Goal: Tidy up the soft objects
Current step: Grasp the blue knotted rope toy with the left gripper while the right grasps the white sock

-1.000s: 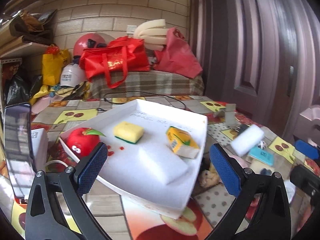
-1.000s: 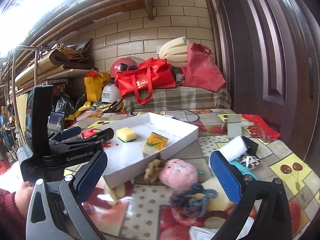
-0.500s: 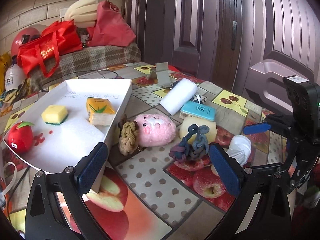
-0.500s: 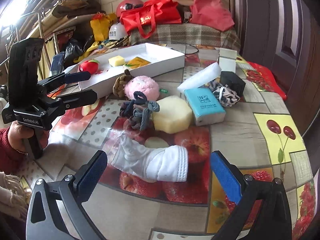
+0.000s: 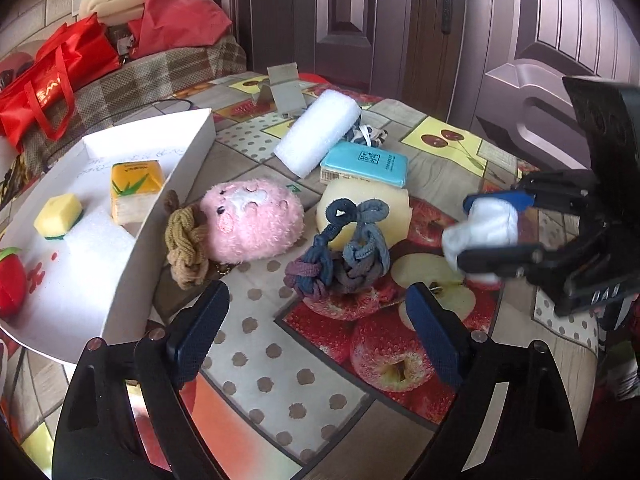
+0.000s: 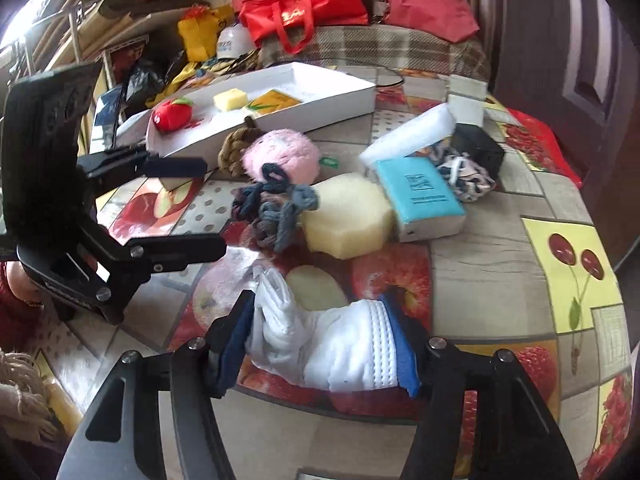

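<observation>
Right gripper closing on my white sock (limp toe trailing); loose end could snag the knotted rope toy.

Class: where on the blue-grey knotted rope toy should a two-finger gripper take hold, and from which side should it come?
Grip the knotted rope toy across its thick woven ball, probably coming from above on the open near side. The ball is the bulkiest, firmest part; the loops are floppy. Behind it the toy leans on the yellow foam block, with the pink plush close on the left.

Plush beside tray (touching rope knot)
</observation>
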Available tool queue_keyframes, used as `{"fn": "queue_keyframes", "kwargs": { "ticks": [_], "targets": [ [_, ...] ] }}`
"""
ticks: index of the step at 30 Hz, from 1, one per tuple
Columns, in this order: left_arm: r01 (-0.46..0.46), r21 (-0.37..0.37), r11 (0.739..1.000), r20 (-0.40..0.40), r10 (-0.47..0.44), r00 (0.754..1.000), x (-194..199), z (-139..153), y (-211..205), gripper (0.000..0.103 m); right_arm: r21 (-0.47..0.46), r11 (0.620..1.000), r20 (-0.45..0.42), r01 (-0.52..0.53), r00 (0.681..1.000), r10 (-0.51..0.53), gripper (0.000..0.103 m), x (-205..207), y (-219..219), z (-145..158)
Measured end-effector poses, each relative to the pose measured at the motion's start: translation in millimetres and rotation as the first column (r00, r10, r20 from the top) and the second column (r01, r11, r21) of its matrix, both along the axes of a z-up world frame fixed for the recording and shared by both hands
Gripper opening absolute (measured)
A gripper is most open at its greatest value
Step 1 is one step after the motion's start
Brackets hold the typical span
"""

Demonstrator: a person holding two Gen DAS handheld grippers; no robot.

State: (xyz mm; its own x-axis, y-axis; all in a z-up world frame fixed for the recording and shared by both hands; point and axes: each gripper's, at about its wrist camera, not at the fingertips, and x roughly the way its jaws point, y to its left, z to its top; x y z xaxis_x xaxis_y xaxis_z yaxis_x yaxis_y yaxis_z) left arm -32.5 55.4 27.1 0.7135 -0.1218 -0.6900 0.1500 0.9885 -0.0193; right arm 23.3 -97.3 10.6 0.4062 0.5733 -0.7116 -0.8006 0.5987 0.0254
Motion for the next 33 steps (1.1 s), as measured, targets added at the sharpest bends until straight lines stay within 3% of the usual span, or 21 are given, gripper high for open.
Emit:
{"fn": "queue_keyframes", "kwargs": {
  "ticks": [2, 5, 7, 10, 13, 16, 19, 24, 28, 33],
  "targets": [
    [-0.008, 0.006, 1.0, -0.015, 0.008, 1.0, 7.3, -2.1, -6.5, 0.091, 0.07, 0.993, -0.017, 0.099, 0.995, -0.098, 0.062, 17.8, -19.4, 7.8],
    [0.002, 0.017, 1.0, -0.035, -0.002, 0.999, 18.8, -4.7, -18.7, 0.09, 0.207, 0.947, -0.078, 0.247, 0.969, -0.236, 0.062, 48.0, -45.6, 17.5],
    [-0.003, 0.031, 1.0, -0.061, 0.005, 0.998, 27.9, -8.1, -22.8, 0.077, 0.265, 0.916, -0.073, 0.301, 0.954, -0.292, 0.062, 57.6, -53.8, 20.6],
    [-0.021, 0.013, 1.0, -0.098, 0.022, 0.995, 38.0, -12.9, -19.5, 0.042, 0.323, 0.889, -0.074, 0.325, 0.945, -0.319, 0.062, 60.7, -56.0, 18.9],
    [-0.032, 0.016, 0.999, -0.082, 0.033, 0.996, 34.8, -11.6, -19.1, 0.034, 0.352, 0.872, -0.118, 0.34, 0.94, -0.319, 0.062, 63.8, -53.6, 16.0],
    [-0.028, 0.037, 0.999, -0.01, 0.028, 1.0, 23.3, -3.2, -23.0, 0.033, 0.373, 0.86, -0.106, 0.349, 0.937, -0.334, 0.062, 62.6, -56.1, 19.5],
    [-0.061, 0.033, 0.998, 0.115, 0.057, 0.992, 4.6, 11.4, -18.9, 0.033, 0.394, 0.857, -0.069, 0.332, 0.941, -0.332, 0.062, 56.5, -57.6, 24.5],
    [-0.184, -0.038, 0.982, 0.312, 0.187, 0.932, -30.0, 30.1, 4.1, 0.034, 0.446, 0.835, 0.031, 0.323, 0.927, -0.374, 0.062, 39.3, -64.0, 36.1],
    [-0.245, -0.009, 0.969, 0.371, 0.231, 0.899, -40.4, 34.6, 17.6, 0.034, 0.477, 0.822, 0.093, 0.311, 0.912, -0.4, 0.062, 28.2, -63.5, 42.1],
    [-0.299, -0.023, 0.954, 0.383, 0.284, 0.879, -49.2, 35.1, 38.2, 0.034, 0.463, 0.837, 0.116, 0.291, 0.916, -0.383, 0.062, 26.0, -51.9, 42.0]
  ]
}}
